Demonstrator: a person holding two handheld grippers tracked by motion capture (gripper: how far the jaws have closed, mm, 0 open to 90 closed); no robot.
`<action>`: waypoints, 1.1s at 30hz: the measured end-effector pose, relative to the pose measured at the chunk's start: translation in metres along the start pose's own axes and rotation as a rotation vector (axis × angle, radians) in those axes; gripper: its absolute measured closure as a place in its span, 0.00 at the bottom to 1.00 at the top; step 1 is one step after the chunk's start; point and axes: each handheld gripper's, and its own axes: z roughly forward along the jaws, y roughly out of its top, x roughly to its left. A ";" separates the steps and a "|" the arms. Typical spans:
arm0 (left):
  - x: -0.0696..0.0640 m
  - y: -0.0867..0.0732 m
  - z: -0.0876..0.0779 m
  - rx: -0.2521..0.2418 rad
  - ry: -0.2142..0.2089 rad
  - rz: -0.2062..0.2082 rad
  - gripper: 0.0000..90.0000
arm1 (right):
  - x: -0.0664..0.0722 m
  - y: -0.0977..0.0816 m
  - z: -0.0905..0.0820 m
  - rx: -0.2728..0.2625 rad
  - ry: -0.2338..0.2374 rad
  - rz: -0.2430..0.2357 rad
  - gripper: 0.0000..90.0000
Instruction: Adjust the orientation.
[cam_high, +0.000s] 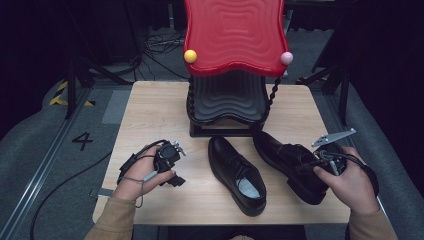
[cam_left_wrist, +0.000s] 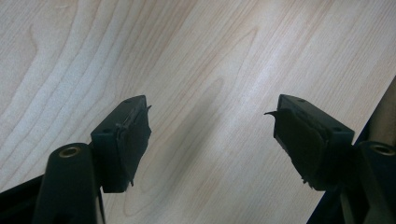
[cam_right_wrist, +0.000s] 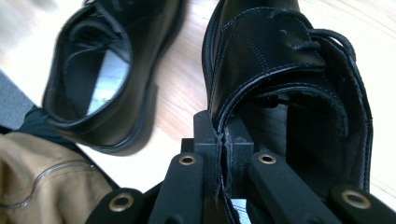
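Two black leather lace-up shoes are on the wooden table (cam_high: 150, 115). The left shoe (cam_high: 236, 175) lies flat in the middle, also seen as the left shoe (cam_right_wrist: 102, 70) in the right gripper view. My right gripper (cam_right_wrist: 223, 140) is shut on the side collar of the right shoe (cam_right_wrist: 289, 74), one jaw inside the opening and one outside. In the high view the right shoe (cam_high: 287, 160) sits tilted at my right gripper (cam_high: 320, 165). My left gripper (cam_high: 172, 170) rests low over bare wood at the left; its jaws stand wide apart with nothing between them, as my left gripper (cam_left_wrist: 210, 135) shows.
A black stand (cam_high: 227, 107) with a red wavy top (cam_high: 235, 35) occupies the back middle of the table, just behind the shoes. A brown sleeve (cam_right_wrist: 42, 177) lies near the left shoe. The table's front edge is close to both hands.
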 end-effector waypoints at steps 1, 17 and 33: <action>0.000 0.000 0.000 -0.001 0.001 -0.001 0.31 | 0.003 0.002 0.002 -0.002 0.003 -0.011 0.96; -0.001 -0.021 -0.007 -0.006 0.012 -0.050 0.31 | 0.035 0.029 0.064 0.022 -0.138 -0.228 0.96; 0.000 -0.023 -0.005 -0.004 0.009 -0.051 0.30 | 0.038 0.030 0.060 -0.018 0.011 -0.077 0.65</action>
